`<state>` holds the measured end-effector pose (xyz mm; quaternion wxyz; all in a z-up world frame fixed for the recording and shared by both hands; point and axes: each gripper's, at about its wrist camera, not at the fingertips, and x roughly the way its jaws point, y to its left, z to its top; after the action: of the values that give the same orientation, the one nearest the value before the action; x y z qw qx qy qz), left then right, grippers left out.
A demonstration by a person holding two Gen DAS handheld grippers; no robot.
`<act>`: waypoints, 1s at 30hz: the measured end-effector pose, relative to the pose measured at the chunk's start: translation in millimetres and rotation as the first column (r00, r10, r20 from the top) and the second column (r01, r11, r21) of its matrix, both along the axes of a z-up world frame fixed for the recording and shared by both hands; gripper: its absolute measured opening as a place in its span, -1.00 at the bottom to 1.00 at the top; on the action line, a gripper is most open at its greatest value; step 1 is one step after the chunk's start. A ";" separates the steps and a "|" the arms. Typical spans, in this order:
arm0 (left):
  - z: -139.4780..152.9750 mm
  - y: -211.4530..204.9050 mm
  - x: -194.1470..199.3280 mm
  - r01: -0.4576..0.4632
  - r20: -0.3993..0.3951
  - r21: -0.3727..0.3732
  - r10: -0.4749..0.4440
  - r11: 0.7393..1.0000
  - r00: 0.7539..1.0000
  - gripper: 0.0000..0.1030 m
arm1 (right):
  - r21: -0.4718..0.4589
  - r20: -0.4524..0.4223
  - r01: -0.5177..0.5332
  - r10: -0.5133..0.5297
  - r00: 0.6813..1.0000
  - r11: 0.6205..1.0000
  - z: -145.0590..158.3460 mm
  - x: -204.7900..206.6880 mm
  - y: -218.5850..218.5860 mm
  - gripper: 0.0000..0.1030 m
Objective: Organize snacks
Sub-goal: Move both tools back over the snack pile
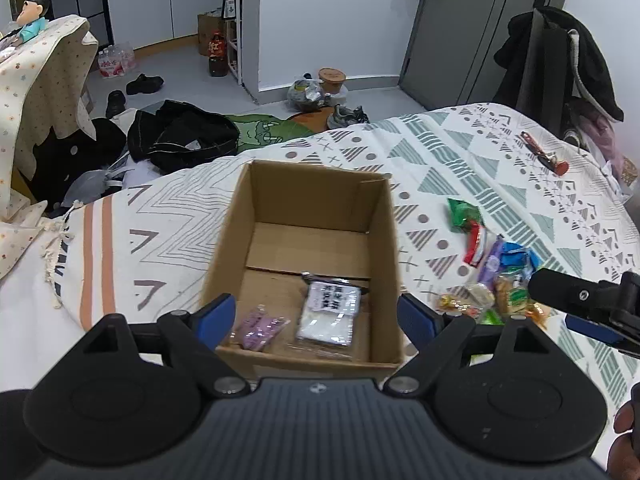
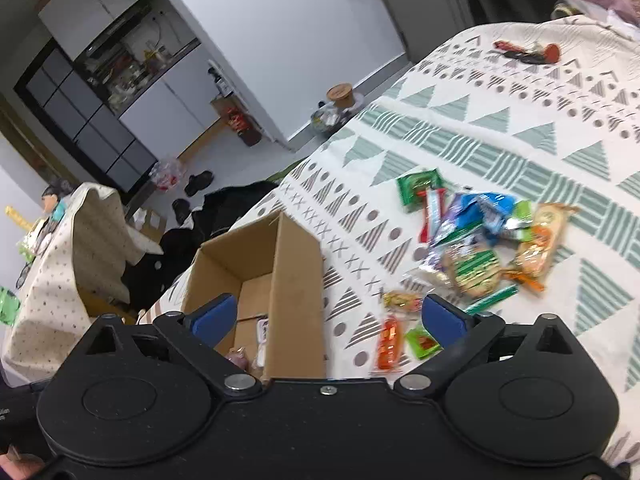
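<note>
An open cardboard box [image 1: 308, 208] [image 2: 298, 276] stands on the patterned cloth. Inside lie a white snack packet [image 1: 330, 308] and a purple one [image 1: 260, 326]. My left gripper [image 1: 316, 318] hovers open over the box's near edge, nothing between its fingers. A heap of colourful snack packets [image 2: 480, 240] [image 1: 492, 276] lies on the cloth to the right of the box. My right gripper [image 2: 330, 316] is open and empty, above the box's right wall, with an orange packet [image 2: 389, 344] and a green one [image 2: 422, 342] just beyond it. The right gripper shows at the left wrist view's right edge [image 1: 592, 308].
A red-handled tool [image 1: 544, 154] [image 2: 528, 51] lies far back on the cloth. The table's left edge drops to a floor with dark clothes [image 1: 180, 136], shoes and bottles. A draped chair [image 1: 44, 92] stands at the left; a coat hangs at the back right.
</note>
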<state>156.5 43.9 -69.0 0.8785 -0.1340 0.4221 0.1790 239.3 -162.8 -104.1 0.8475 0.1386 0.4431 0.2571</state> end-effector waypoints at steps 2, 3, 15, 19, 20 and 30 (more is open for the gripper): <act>2.4 -7.4 0.6 0.004 0.004 0.012 -0.004 1.000 1.000 0.70 | -0.001 0.012 0.009 -0.009 1.000 1.000 2.9 -0.8 -7.6 0.99; 3.7 -11.1 1.5 0.002 0.001 0.024 -0.002 1.000 1.000 0.73 | -0.002 0.017 0.014 -0.014 1.000 1.000 3.6 -0.9 -10.9 0.99; 20.5 -50.0 5.5 0.023 0.061 0.011 -0.024 1.000 0.998 0.99 | 0.012 0.065 0.075 -0.076 0.995 0.997 8.9 -3.8 -57.1 1.00; 22.3 -63.0 7.4 0.033 0.073 0.011 -0.034 0.999 0.997 0.99 | 0.027 0.069 0.086 -0.088 0.994 0.996 10.8 -2.6 -70.8 1.00; 22.7 -67.1 8.8 0.036 0.070 0.016 -0.037 0.999 0.997 0.99 | 0.035 0.069 0.091 -0.094 0.993 0.995 11.6 -2.0 -75.4 1.00; 33.6 -93.5 23.8 0.079 0.087 0.030 -0.081 0.996 0.993 0.99 | 0.052 0.056 0.081 -0.084 0.995 0.995 13.5 7.0 -104.2 1.00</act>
<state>180.3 -49.6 -35.4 0.9044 -0.1133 0.3857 0.1432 246.4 -267.1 -90.6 0.8663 0.1704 0.4057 0.2366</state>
